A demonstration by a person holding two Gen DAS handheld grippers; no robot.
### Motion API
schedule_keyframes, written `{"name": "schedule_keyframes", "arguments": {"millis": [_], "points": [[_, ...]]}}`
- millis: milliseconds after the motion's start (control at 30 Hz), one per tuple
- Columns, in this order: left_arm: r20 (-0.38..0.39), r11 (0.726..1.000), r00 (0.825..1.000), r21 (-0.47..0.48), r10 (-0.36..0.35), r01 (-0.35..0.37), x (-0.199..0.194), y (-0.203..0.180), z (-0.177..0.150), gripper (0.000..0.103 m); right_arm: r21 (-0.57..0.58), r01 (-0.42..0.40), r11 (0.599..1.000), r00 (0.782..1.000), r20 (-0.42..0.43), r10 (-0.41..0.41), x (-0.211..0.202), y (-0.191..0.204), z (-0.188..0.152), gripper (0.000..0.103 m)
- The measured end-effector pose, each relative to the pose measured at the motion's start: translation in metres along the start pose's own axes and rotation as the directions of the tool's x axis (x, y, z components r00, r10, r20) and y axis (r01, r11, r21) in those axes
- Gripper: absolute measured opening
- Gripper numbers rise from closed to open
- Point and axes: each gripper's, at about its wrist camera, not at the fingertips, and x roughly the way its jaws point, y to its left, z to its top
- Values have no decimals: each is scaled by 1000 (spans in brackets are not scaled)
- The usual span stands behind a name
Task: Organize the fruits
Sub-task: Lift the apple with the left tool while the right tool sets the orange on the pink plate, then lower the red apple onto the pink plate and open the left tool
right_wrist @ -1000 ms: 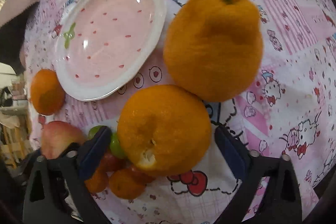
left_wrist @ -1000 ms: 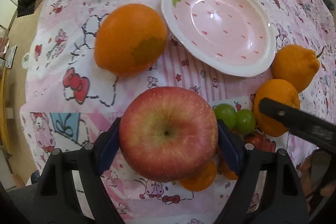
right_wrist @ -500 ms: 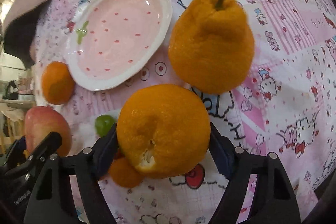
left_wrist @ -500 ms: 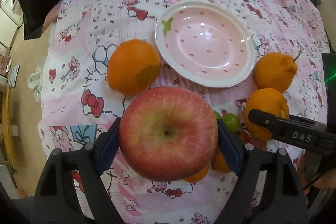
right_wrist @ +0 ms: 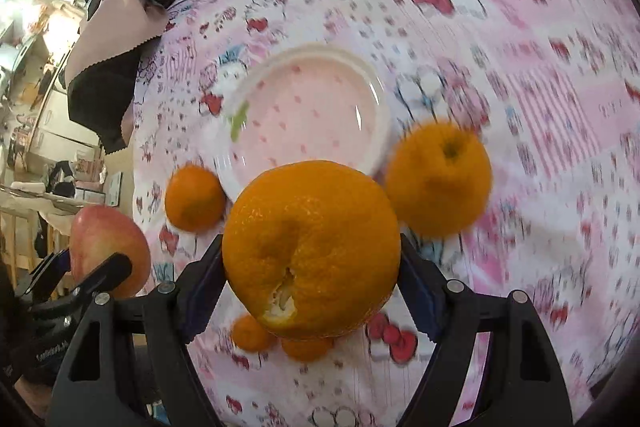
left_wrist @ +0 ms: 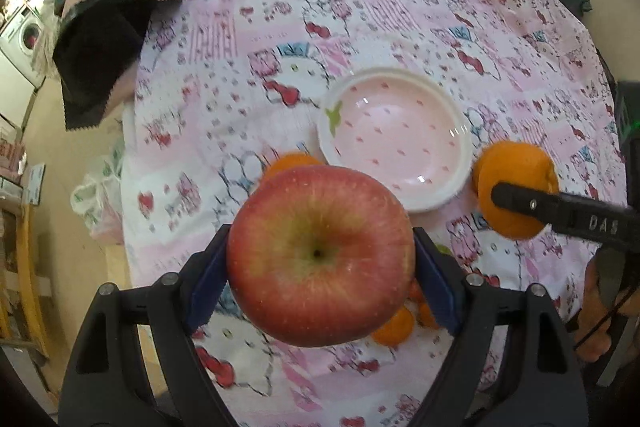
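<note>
My left gripper [left_wrist: 320, 267] is shut on a red apple [left_wrist: 320, 255] and holds it high above the table. My right gripper [right_wrist: 310, 267] is shut on a large orange [right_wrist: 312, 247], also lifted; the orange shows in the left wrist view [left_wrist: 516, 183]. A pink strawberry-print plate [left_wrist: 460, 155] lies empty on the cloth, also seen from the right wrist [right_wrist: 380, 107]. A knobbly orange [right_wrist: 440, 179] sits right of the plate. Another orange [right_wrist: 195, 197] sits left of it.
Small tangerines [right_wrist: 250, 333] and a green grape [left_wrist: 442, 249] lie on the pink patterned tablecloth [left_wrist: 380, 7] below the grippers. A black and pink cloth [left_wrist: 108, 39] hangs off the far left corner. The table edge runs along the left.
Both grippers have risen well above the table with their fruit. The plate and the loose fruit look smaller and farther away.
</note>
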Motion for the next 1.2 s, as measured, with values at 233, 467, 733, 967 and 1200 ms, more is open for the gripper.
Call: {"name": "schedule_keyframes", "arguments": {"millis": [233,467,733,967,1200], "points": [[23,1000,1000,-28,0,1,20,18,23,82,-57,58,997,998,13,-57,40,19,61,81],[18,999,1000,-42,-6,6,33,27,29,82,-51,82,995,994,-71,-86,93,17,109,81],[22,998,999,-53,-24,25,32,29,32,82,-13,152,988,979,-133,-152,129,3,118,83],[21,999,1000,-43,-13,14,35,26,31,82,72,43,996,991,-127,-34,118,-11,120,85],[14,999,1000,-52,-11,11,40,23,30,82,98,17,995,997,-71,-11,80,-13,116,86]]}}
